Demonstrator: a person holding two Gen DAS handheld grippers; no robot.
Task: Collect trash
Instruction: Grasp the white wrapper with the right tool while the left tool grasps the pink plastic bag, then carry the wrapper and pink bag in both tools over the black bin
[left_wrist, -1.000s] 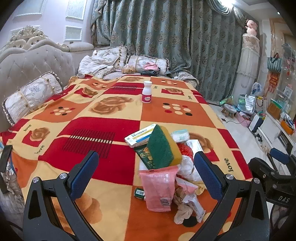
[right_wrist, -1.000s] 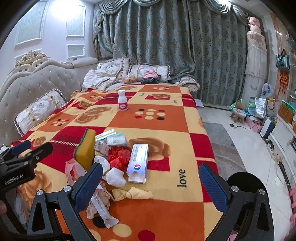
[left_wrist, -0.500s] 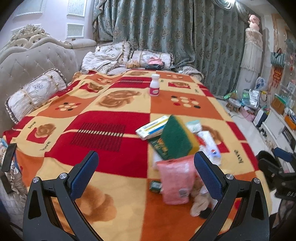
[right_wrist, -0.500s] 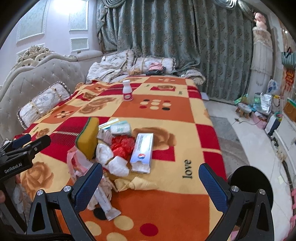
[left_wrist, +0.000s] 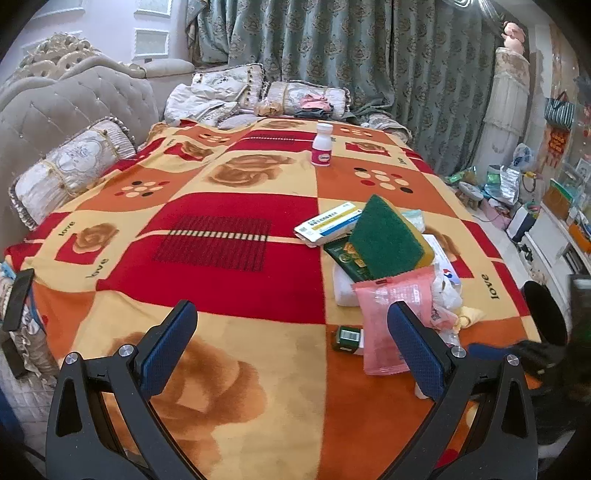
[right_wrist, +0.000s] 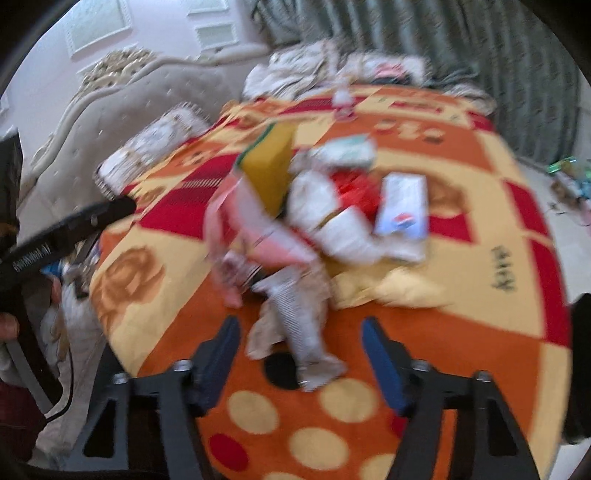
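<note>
A trash pile lies on the patterned blanket (left_wrist: 236, 280): a green and yellow sponge (left_wrist: 384, 240), a pink wrapper (left_wrist: 391, 317), a white and yellow box (left_wrist: 328, 223) and a small green box (left_wrist: 347, 338). My left gripper (left_wrist: 291, 321) is open over bare blanket, its right finger beside the pink wrapper. The right wrist view is blurred. My right gripper (right_wrist: 300, 328) hangs low over the pile's near end with its jaws closing. A crumpled silvery wrapper (right_wrist: 291, 302) lies between its fingers, and the pads stand apart from it. Behind it are the sponge (right_wrist: 269, 173) and a white box (right_wrist: 402, 205).
A white bottle with a pink label (left_wrist: 322, 149) stands far back on the bed. Pillows (left_wrist: 74, 166) and a tufted headboard (left_wrist: 74, 99) line the left. A black round object (left_wrist: 546, 317) sits by the bed's right edge, and clutter covers the floor (left_wrist: 517, 206) beyond.
My right gripper dropped and tipped down toward the pile's near end, and its jaws narrowed around the crumpled wrapper. My left gripper slid left and lower, so the pile now sits to its right.
</note>
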